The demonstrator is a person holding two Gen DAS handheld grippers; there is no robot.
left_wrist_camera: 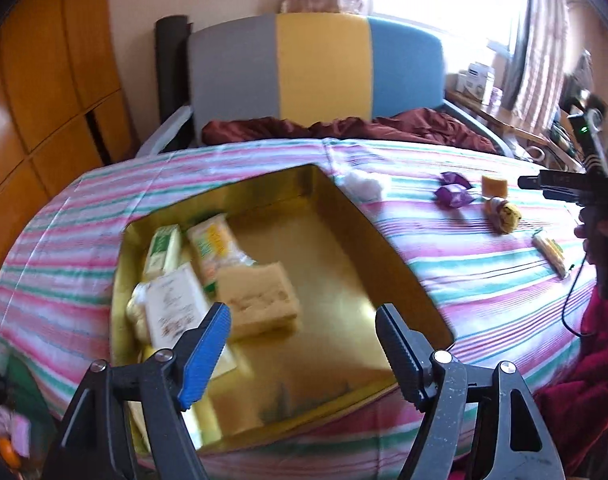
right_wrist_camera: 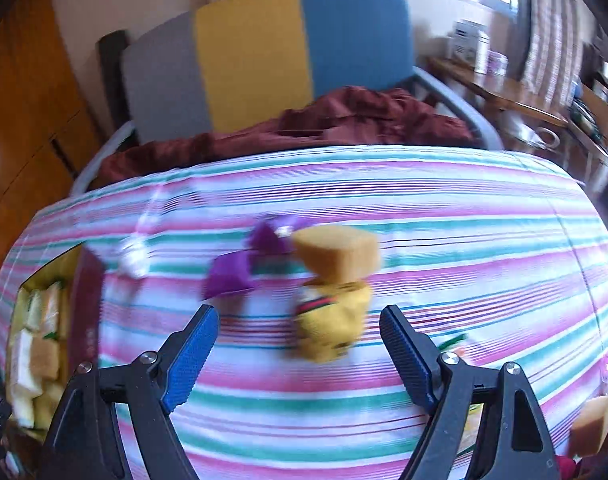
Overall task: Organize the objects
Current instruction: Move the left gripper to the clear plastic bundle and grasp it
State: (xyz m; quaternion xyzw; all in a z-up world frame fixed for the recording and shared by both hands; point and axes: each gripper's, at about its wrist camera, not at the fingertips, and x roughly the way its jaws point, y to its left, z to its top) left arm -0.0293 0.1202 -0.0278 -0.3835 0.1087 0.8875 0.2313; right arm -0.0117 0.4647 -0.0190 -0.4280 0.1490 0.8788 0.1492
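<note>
Well, through the left wrist camera I saw my left gripper (left_wrist_camera: 302, 322) with its jaws parted and nothing between them, above the open gold-lined rectangular tin (left_wrist_camera: 399, 268) on the pink, green and white striped cloth (left_wrist_camera: 463, 296). Packets crowded the tin's left end: a white box with faint print I could not read (left_wrist_camera: 176, 308), a green-and-white packet (left_wrist_camera: 164, 250), an orange-yellow wrapped packet (left_wrist_camera: 214, 244) and a pale yellow sponge-like block (left_wrist_camera: 262, 300). On the cloth to the right lay a white fluffy wad (left_wrist_camera: 363, 186), two purple wrapped sweets (left_wrist_camera: 453, 190), an orange sponge piece (left_wrist_camera: 494, 187), a yellow striped bundle (left_wrist_camera: 503, 212) and a thin wrapped stick (left_wrist_camera: 549, 252). My right gripper's body (left_wrist_camera: 571, 188) showed at the right edge, its jaws hidden.

Through the right wrist camera, heavily blurred, my right gripper (right_wrist_camera: 300, 342) stood wide open and empty, with the yellow bundle (right_wrist_camera: 333, 320) on the cloth between the finger lines and the orange sponge (right_wrist_camera: 337, 254) just behind it. The purple sweets (right_wrist_camera: 240, 268) lay left of them. No writing was legible. A grey, yellow and blue chair back (right_wrist_camera: 260, 56) rose beyond the table.
</note>
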